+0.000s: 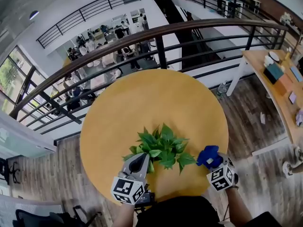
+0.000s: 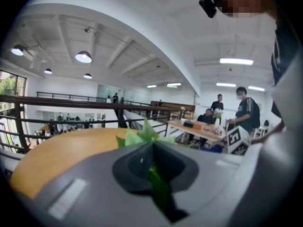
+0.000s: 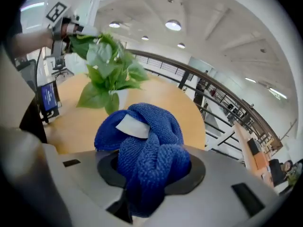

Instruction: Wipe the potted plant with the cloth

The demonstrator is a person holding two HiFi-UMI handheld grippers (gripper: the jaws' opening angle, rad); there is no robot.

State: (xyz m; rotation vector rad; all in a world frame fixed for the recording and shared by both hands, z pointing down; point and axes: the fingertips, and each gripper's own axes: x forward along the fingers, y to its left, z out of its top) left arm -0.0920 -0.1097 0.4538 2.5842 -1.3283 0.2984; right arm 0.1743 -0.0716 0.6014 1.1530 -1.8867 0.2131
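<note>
Head view: left gripper (image 1: 141,159) pinches shut on a leaf (image 2: 158,189) of the plant (image 1: 163,148) near the table (image 1: 142,98) edge, right gripper (image 1: 214,161) clamps the cloth (image 1: 207,155); hard wiping could tear that leaf.

Cloth (image 3: 142,150): blue looped pile, nubby, matt; smooth white tag.
Leaves (image 1: 163,148): green, smooth, faint sheen.
Table (image 1: 142,103): yellow wood-look top, smooth, matt.
Railing (image 1: 161,51): dark metal, smooth.
Floor (image 1: 246,112): brown wood planks, dull.

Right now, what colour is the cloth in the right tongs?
Blue cloth, white tag; shows best in the right gripper view.
</note>
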